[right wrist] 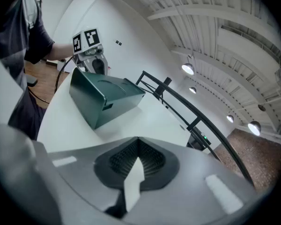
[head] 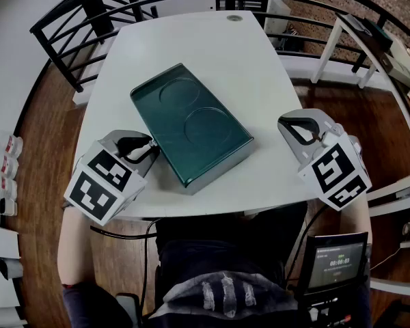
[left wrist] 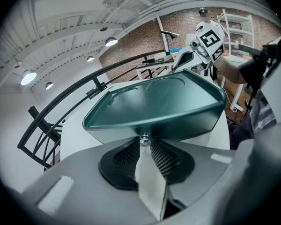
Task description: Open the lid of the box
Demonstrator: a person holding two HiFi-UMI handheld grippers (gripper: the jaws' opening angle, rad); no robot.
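Note:
A dark green box (head: 191, 123) with two round recesses in its lid lies at an angle on the white table (head: 246, 60). Its lid sits down flat. My left gripper (head: 149, 147) is at the box's left side near the front corner. In the left gripper view its jaws (left wrist: 144, 142) are pinched together on a small shiny metal catch under the lid's rim (left wrist: 154, 125). My right gripper (head: 285, 122) hovers to the right of the box, apart from it, shut with nothing between the jaws (right wrist: 137, 142). The box (right wrist: 103, 95) shows far ahead in that view.
A black curved railing (head: 68, 19) runs round the table's far side. A white desk (head: 369, 43) stands at the right over the wooden floor. A small screen (head: 336, 258) sits by the person's lap at the lower right. A round cap (head: 234, 18) marks the table's far end.

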